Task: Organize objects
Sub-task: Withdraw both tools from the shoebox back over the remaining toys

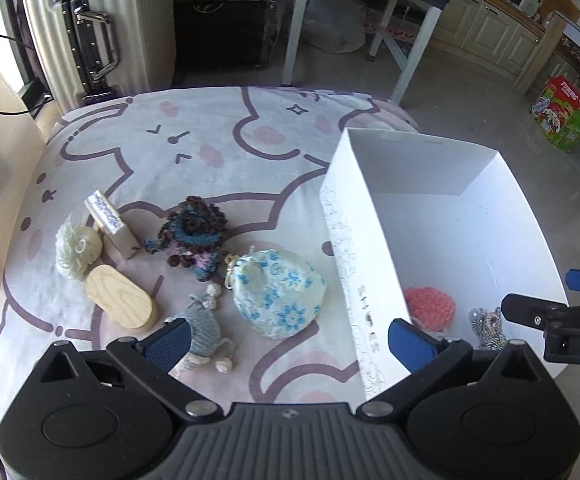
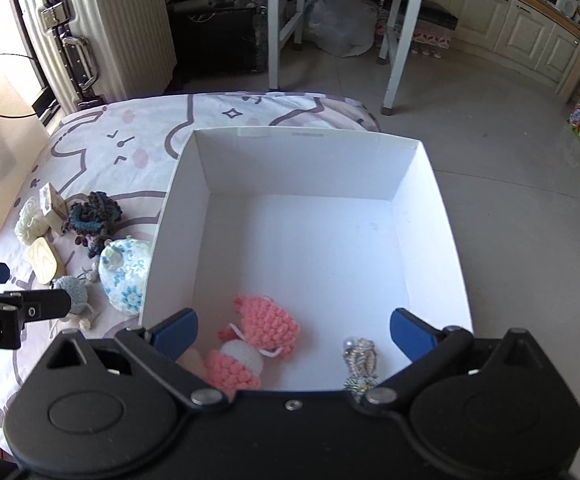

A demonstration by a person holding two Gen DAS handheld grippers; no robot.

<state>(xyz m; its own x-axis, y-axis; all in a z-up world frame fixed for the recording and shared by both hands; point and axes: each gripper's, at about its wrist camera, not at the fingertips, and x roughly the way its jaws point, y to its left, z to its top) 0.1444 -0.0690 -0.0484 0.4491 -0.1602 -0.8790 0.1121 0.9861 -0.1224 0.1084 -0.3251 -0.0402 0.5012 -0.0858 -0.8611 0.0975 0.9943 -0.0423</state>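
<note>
- The left tool (image 1: 288,338) is spread wide and holds nothing; it hangs over the near part of the desk (image 1: 138,152), which is covered by a cloth with pink and purple cartoon drawings
- The right tool (image 2: 293,332) is likewise wide and empty, above the near end of the white box (image 2: 194,200)
- Nearest the left tool lies a grey-blue crochet piece (image 1: 206,330) with small cream beads, close by the left blue finger pad
- Inside the box, at its near end, lie a pink and white crochet toy (image 2: 258,336) and, apart from it to the right, a small beaded charm (image 2: 360,364)
- The rest of the box floor is bare
- Just left of the box wall sits a blue-flowered fabric pouch (image 1: 280,294)
- Left of the pouch an oval wooden block (image 1: 122,300) lies flat, touching a cream yarn ball (image 1: 76,246) behind it
- A dark multicoloured crochet toy (image 1: 196,232) lies behind the pouch, with a small rectangular block (image 1: 112,224) tilted just to its left
- Past the desk stand a ribbed white suitcase (image 1: 102,24) at far left and a white-legged chair (image 1: 370,40)
</note>
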